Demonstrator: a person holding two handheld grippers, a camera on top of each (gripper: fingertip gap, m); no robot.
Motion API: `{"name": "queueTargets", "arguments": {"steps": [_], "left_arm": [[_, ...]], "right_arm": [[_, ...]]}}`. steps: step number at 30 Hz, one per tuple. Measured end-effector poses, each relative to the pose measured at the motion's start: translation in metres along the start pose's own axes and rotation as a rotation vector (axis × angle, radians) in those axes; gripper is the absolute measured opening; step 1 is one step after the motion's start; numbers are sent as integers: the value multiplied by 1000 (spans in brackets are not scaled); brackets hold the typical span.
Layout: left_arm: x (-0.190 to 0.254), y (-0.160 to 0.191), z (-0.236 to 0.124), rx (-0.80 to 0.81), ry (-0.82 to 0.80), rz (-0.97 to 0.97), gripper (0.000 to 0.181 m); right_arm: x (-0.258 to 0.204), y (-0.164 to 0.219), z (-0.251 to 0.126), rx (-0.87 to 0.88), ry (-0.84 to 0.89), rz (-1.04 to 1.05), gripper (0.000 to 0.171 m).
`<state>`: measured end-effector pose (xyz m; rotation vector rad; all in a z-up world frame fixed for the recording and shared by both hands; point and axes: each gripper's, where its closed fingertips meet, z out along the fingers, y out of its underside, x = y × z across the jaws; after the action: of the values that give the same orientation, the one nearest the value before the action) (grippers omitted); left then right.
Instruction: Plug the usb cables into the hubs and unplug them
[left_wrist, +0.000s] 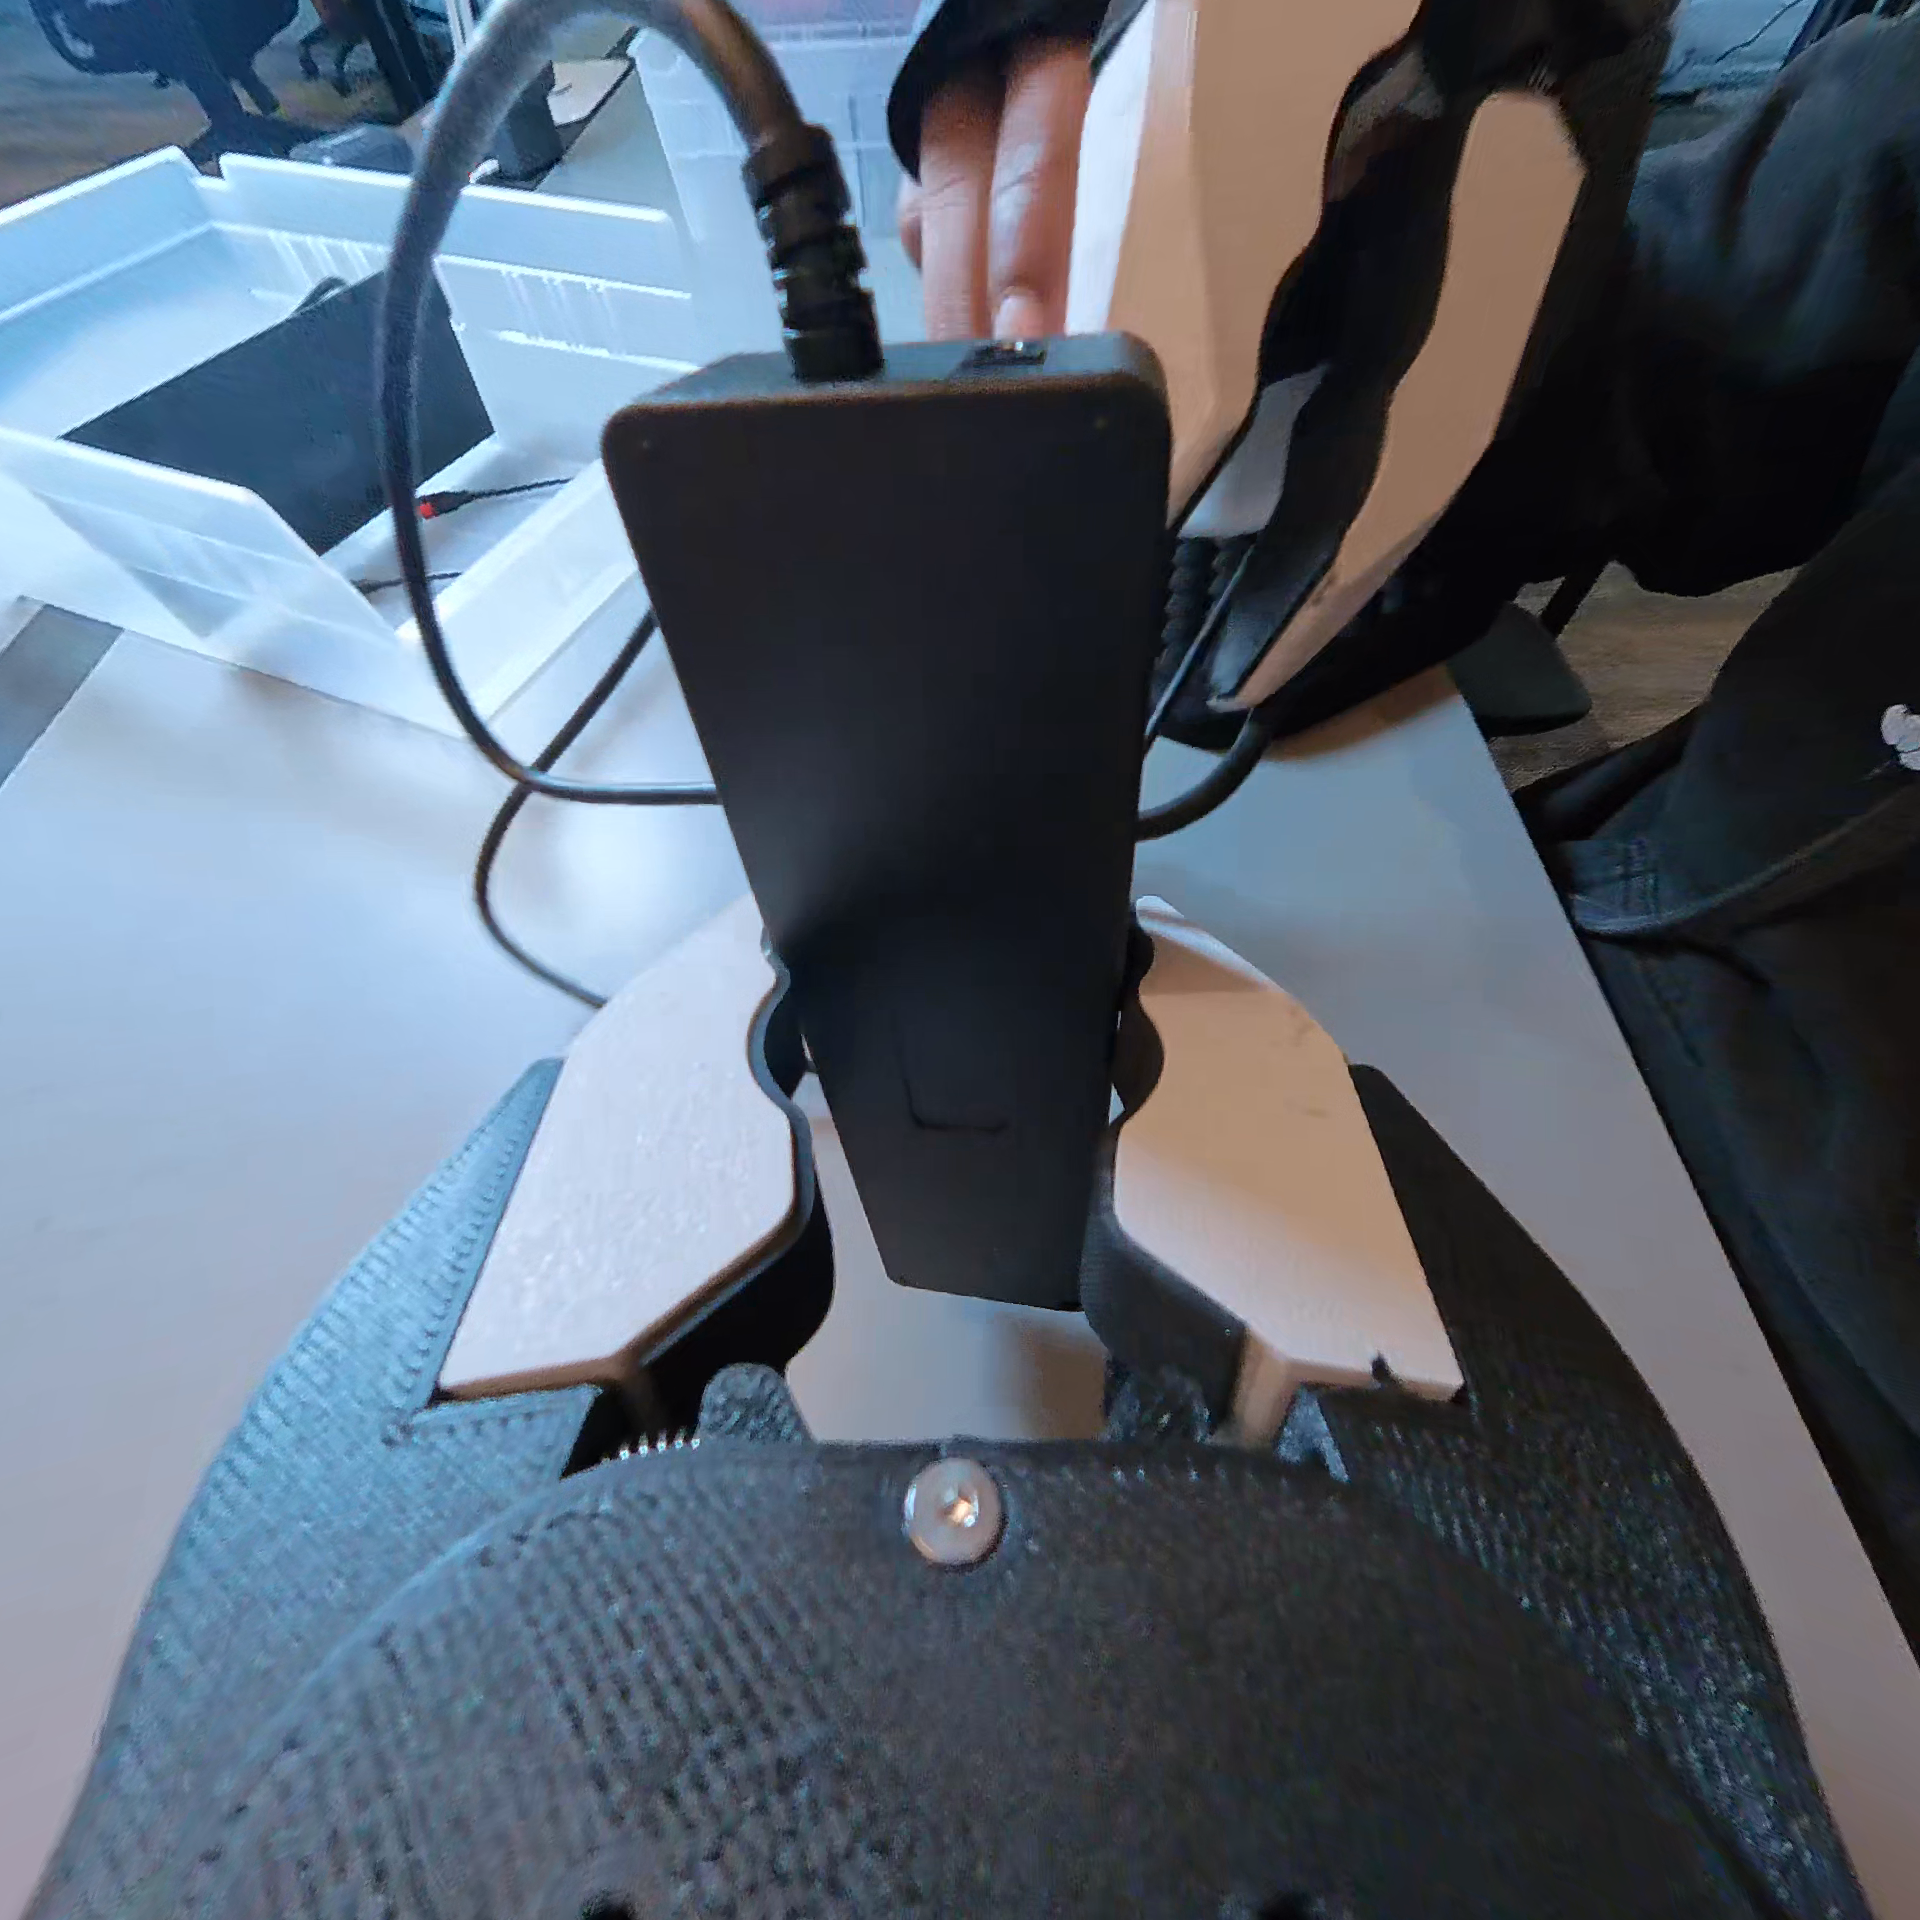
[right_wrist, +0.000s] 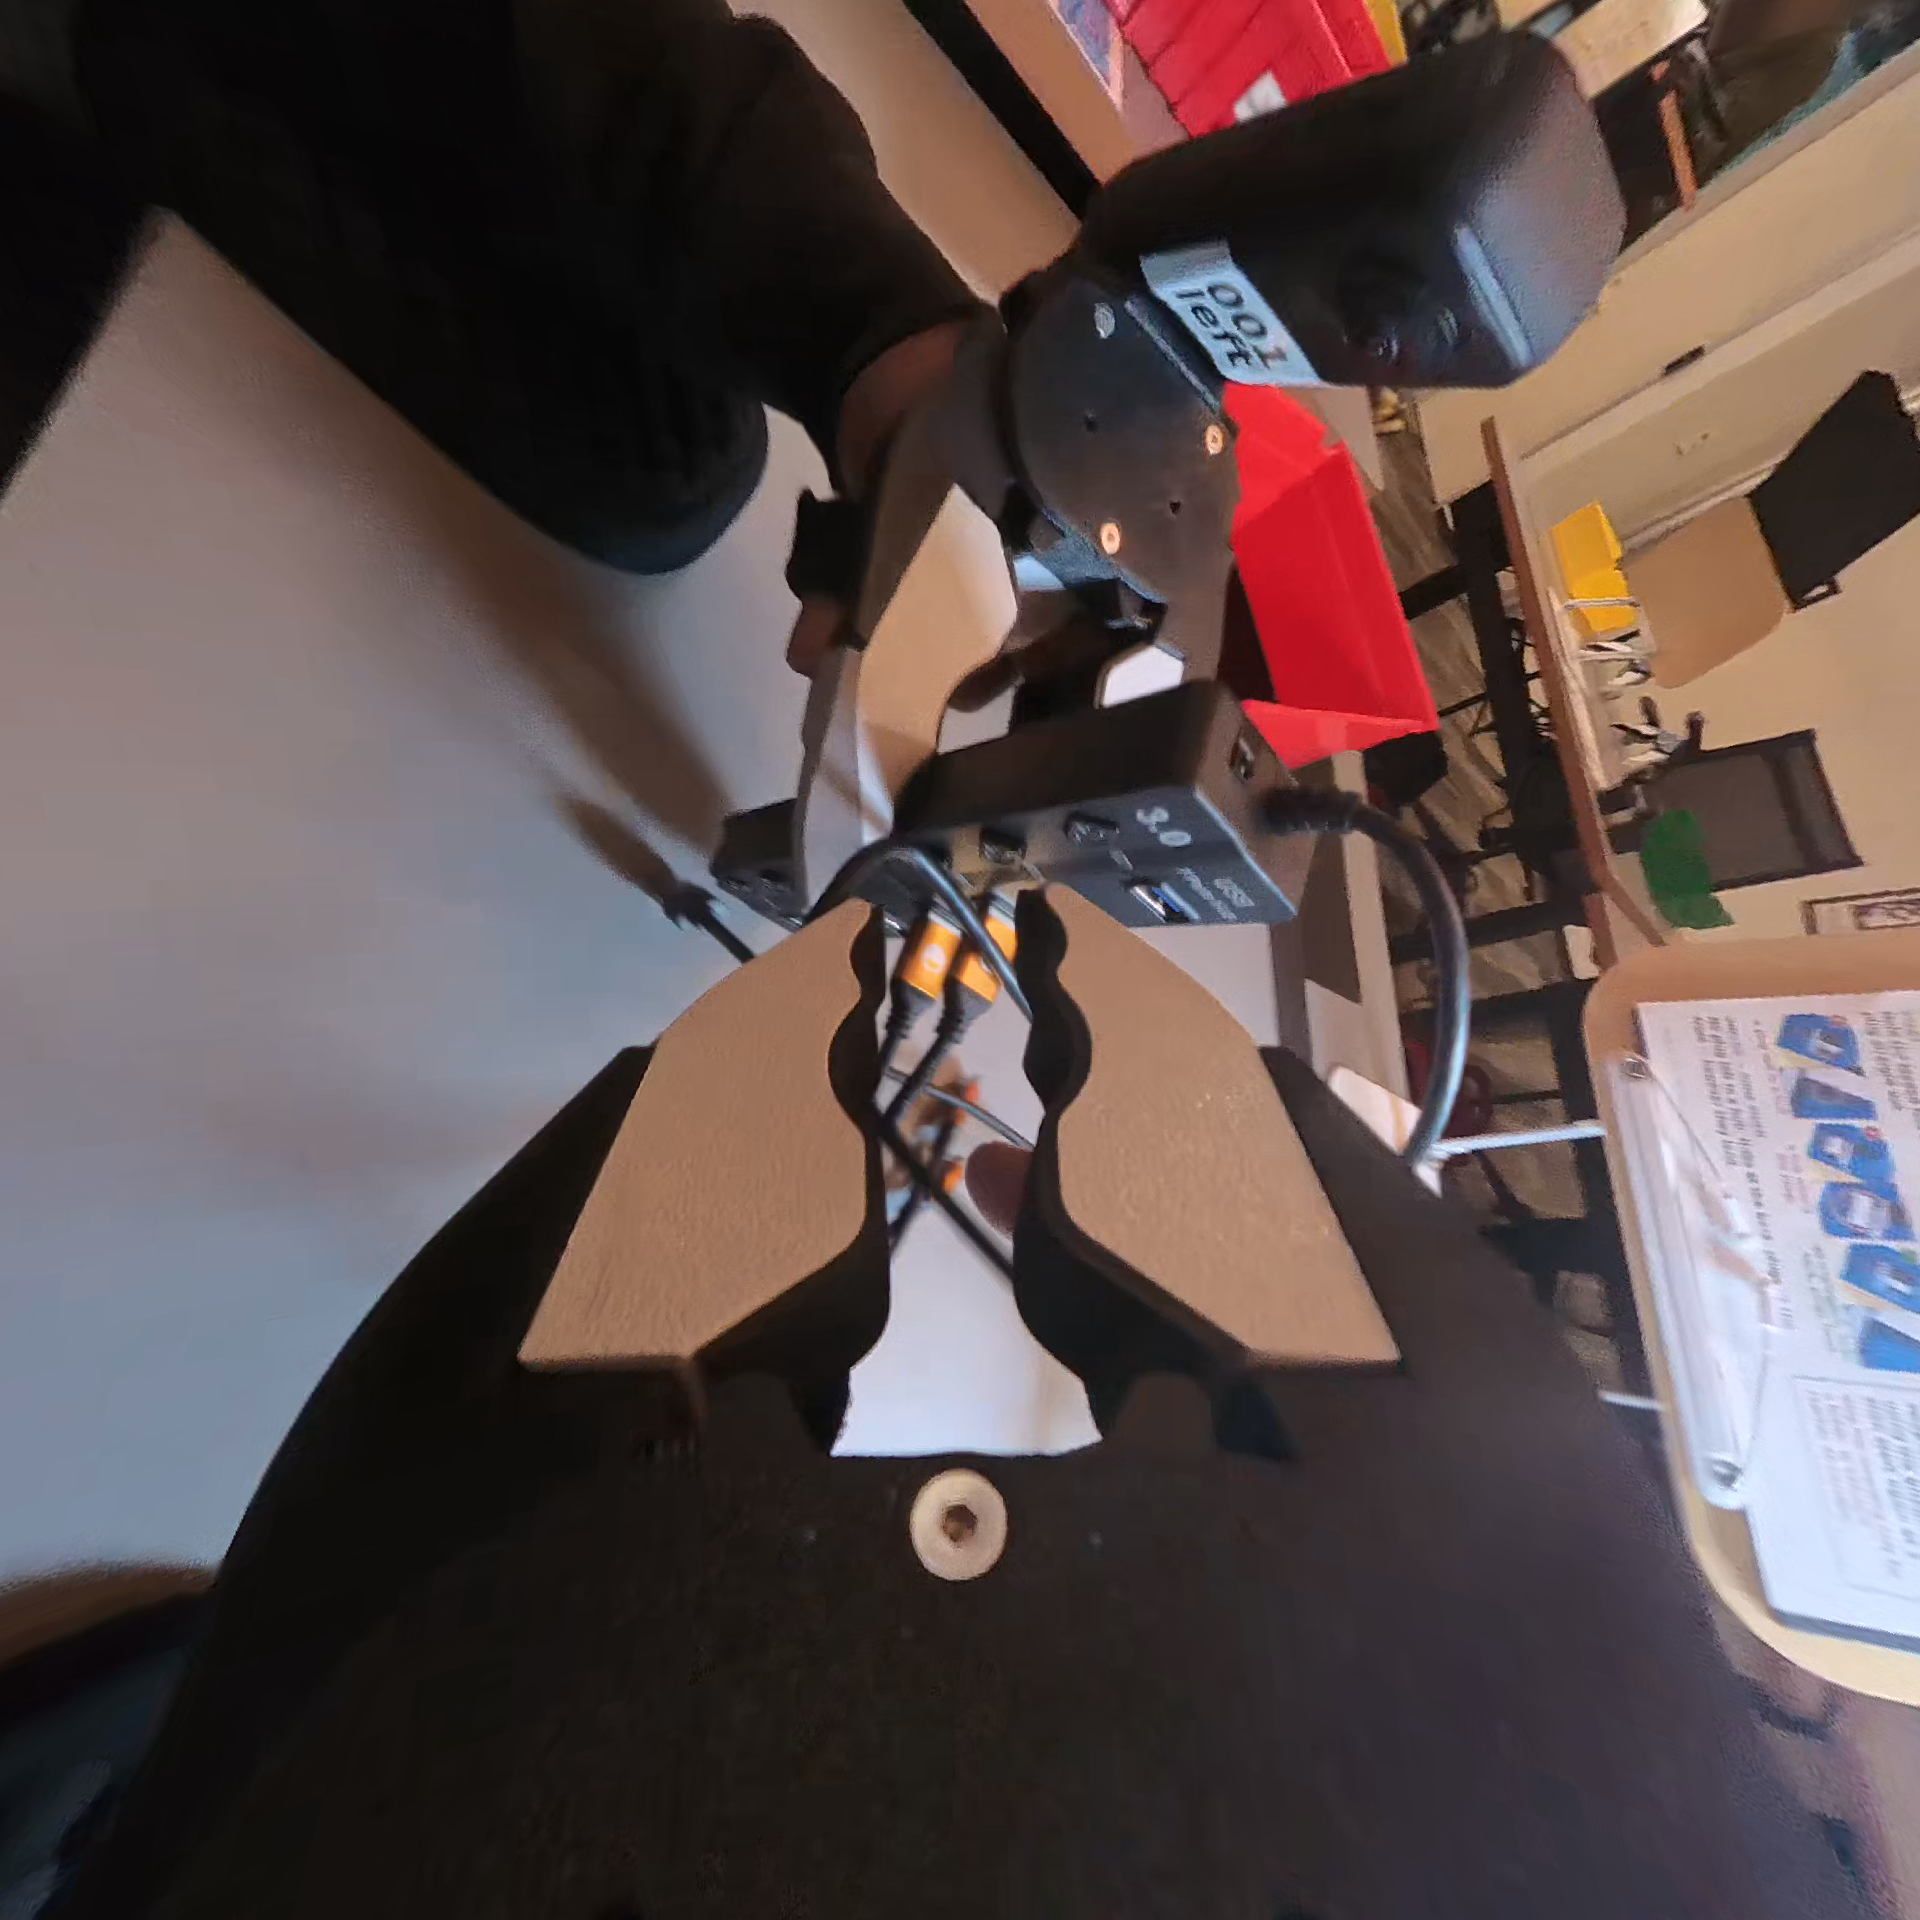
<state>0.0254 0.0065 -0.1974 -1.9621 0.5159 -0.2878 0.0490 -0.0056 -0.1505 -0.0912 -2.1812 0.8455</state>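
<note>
Black plastic fills the middle of the left wrist view: our left gripper (left_wrist: 951, 1049) is clamped on the hub (left_wrist: 894, 748), holding it clear of the grey table (left_wrist: 260, 987). In the right wrist view our right gripper (right_wrist: 948, 935) stands partly open around two orange plugs (right_wrist: 956, 961), gripping nothing; whether they sit fully in the hub (right_wrist: 1122, 821) we can't tell. We'd call this the unplugging step. Next, close on one plug and pull straight along its port. Count: one hub, two orange plugs, one spare blue port (right_wrist: 1148, 899).
</note>
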Motion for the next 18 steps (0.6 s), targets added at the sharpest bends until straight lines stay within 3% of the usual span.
{"name": "queueTargets", "arguments": {"steps": [4, 7, 8, 9, 11, 15, 18], "left_arm": [[-9, 3, -3, -28, -59, 5, 59], [-16, 0, -7, -15, -95, -7, 59], [-17, -1, -8, -11, -98, -11, 59], [-19, -1, -9, -9, -104, -15, 59], [-23, -1, -14, -2, -124, -21, 59], [-28, -10, -29, 66, -122, -45, 58], [-32, -14, -40, 105, -127, -69, 58]], "right_arm": [[5, -1, -17, 31, -59, 160, 25], [-6, 20, -13, -140, -102, 176, 36], [-6, 37, -7, -249, -67, 119, 31], [-9, 51, -3, -330, -59, 67, 15], [-17, 58, 1, -339, -122, 96, 0], [10, 82, -19, -421, -12, 163, 0], [34, 119, -40, -604, 139, 191, 0]]}}
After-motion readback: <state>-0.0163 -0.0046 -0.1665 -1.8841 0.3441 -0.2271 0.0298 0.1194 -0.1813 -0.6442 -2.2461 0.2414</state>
